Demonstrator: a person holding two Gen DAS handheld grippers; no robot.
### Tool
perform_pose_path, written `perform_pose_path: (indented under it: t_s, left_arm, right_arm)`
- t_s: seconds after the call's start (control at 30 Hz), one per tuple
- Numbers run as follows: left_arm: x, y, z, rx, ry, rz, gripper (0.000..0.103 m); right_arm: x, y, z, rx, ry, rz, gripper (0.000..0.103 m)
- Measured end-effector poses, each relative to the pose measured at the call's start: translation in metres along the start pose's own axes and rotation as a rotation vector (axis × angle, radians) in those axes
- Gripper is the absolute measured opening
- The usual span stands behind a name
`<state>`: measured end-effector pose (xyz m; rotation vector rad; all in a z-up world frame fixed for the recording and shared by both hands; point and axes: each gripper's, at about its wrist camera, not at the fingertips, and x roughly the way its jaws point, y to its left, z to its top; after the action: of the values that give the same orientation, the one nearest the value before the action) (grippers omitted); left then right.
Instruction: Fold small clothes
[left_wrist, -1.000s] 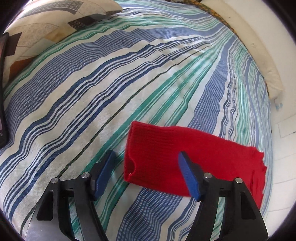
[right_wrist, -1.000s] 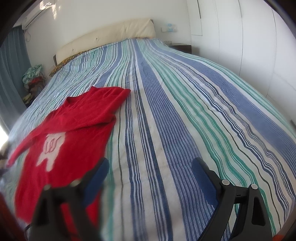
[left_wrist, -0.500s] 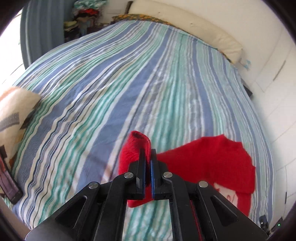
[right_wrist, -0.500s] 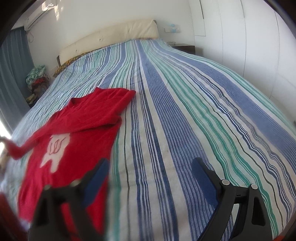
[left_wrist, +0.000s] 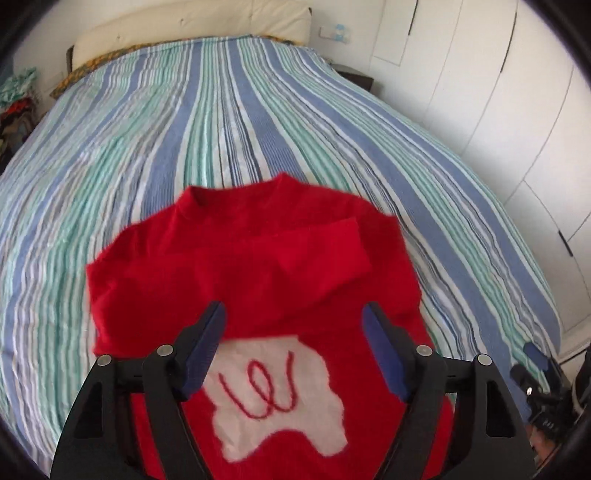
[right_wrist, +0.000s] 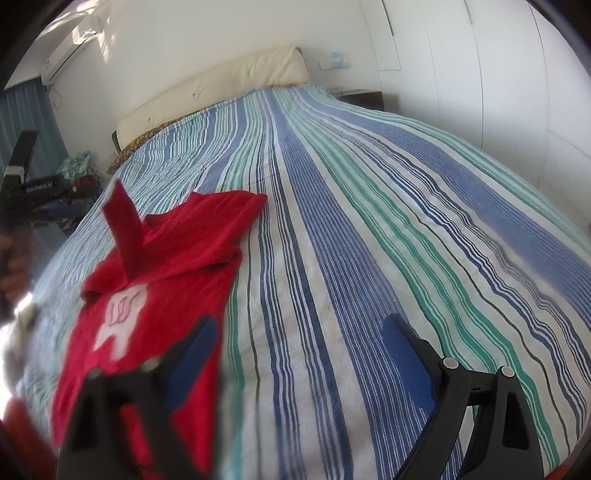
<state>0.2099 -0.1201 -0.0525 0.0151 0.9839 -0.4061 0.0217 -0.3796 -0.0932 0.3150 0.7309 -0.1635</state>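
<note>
A red sweater (left_wrist: 258, 266) with a white patch and a red squiggle lies front-up on the striped bed (left_wrist: 229, 110). One sleeve (left_wrist: 317, 254) is thrown across its chest. In the right wrist view that sleeve (right_wrist: 123, 225) still stands up in the air, free of any grip. My left gripper (left_wrist: 293, 314) hovers over the patch with its jaws opening and nothing between the blue pads. My right gripper (right_wrist: 299, 325) is open over bare sheet to the right of the sweater (right_wrist: 159, 280), its left finger overlapping the hem.
A cream headboard (right_wrist: 221, 88) closes the far end of the bed. White wardrobe doors (left_wrist: 498, 110) run along the right side, with a dark nightstand (right_wrist: 364, 98) beside them. A heap of clothes (right_wrist: 79, 170) and a blue curtain stand far left. A hand (right_wrist: 14, 266) holds the left tool.
My left gripper shut on the sleeve's cuff, swung it up and over the sweater's chest, then opened and let it go. The right gripper stayed in place, open.
</note>
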Motion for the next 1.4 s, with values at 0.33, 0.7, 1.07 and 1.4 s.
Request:
perform_pose_path:
  t_s: [0.33,0.7,1.07,1.4]
  left_arm:
    - [-0.041,0.107,-0.114,-0.056,0.044,0.249,0.067]
    - [-0.026,0.141,-0.106,-0.107,0.025,0.300,0.072]
    - [0.014,0.140,-0.066,-0.059,0.017,0.260,0.075]
    - [0.016,0.185,-0.059,-0.226,-0.102,0.361,0.007]
  right_arm:
    - [0.006,-0.002,0.003,0.018,0.018,0.040,0.090]
    - [0.010,0.002,0.001,-0.005,0.030,0.009,0.090]
    - [0.011,0.000,0.002,0.001,0.030,0.009,0.090]
    - [0.014,0.000,0.003,0.000,0.034,0.006,0.090]
